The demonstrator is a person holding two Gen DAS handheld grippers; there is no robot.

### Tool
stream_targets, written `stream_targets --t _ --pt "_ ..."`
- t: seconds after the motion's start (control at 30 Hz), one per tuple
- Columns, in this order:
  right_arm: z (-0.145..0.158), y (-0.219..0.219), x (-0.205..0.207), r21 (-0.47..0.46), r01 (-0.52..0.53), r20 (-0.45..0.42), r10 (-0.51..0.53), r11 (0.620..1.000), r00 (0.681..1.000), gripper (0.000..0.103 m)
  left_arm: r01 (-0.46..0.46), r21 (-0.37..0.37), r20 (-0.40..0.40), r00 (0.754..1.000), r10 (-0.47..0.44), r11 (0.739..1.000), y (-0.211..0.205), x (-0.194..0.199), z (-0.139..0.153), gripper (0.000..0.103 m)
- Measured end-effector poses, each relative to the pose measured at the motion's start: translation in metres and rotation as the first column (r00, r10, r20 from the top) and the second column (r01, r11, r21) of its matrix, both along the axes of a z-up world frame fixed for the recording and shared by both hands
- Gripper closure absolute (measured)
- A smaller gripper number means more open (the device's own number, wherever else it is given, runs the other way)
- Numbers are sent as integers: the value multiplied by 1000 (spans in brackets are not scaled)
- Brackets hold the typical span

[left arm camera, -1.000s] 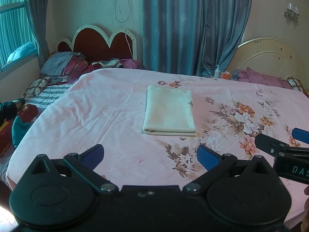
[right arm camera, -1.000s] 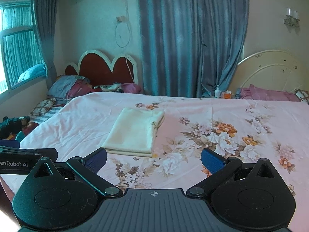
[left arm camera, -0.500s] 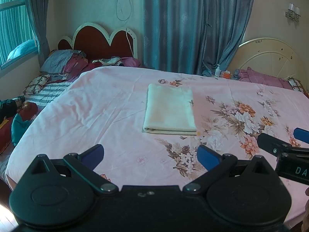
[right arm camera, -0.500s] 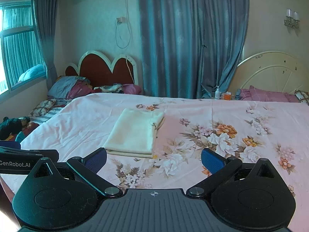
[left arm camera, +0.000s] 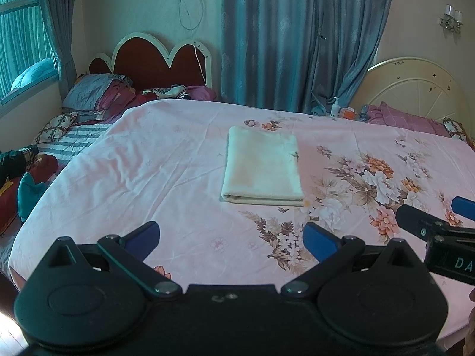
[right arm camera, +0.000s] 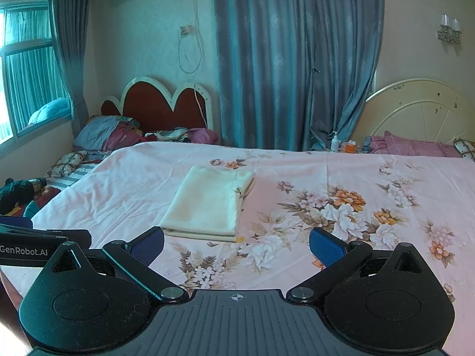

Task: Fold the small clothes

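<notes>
A cream garment (left arm camera: 262,167) lies folded into a neat rectangle on the pink floral bedsheet (left arm camera: 148,178); it also shows in the right wrist view (right arm camera: 212,201). My left gripper (left arm camera: 231,237) is open and empty, held back above the near part of the bed, well short of the garment. My right gripper (right arm camera: 236,243) is open and empty, just short of the garment's near edge. The right gripper also shows at the right edge of the left wrist view (left arm camera: 430,216).
A red scalloped headboard (left arm camera: 157,59) with pillows and piled clothes stands at the back left. A cream headboard (left arm camera: 415,89) and small bottles (left arm camera: 335,108) are at the back right. Blue curtains (left arm camera: 297,38) hang behind. Clothes (left arm camera: 20,175) lie beside the bed's left edge.
Both grippers have drawn back and risen slightly; the garment looks a little farther away. The garment has not moved and both stay open.
</notes>
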State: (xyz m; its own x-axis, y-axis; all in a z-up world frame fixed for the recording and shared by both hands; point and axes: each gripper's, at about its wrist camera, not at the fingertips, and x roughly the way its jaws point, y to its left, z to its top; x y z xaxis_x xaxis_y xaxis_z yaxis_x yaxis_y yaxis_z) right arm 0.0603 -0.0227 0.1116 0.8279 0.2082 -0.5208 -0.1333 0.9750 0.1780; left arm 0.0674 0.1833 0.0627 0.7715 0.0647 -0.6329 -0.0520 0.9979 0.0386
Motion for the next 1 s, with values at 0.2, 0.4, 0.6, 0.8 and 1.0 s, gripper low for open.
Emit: stream_targets --t 0.2,0.4,0.6,0.8,1.0 --pt "0 0 0 1 -1 -2 1 1000 1000 1 1 0 -2 1000 -1 1000 1 0 -2 1" --pt "0 0 0 0 -1 0 1 1000 1000 0 1 -2 -4 1000 -1 1000 1 0 -3 1" --pt "0 1 0 -1 -3 -1 3 1000 1000 0 0 -3 -5 1000 0 1000 2 1 -3 1" --pt "0 1 0 0 0 -1 0 1000 1000 0 6 -2 -12 1000 -6 1000 1 1 -5 1" --pt "-7 4 5 2 1 -15 0 1000 1000 0 31 -7 -26 999 -31 1000 -2 10 -12 1"
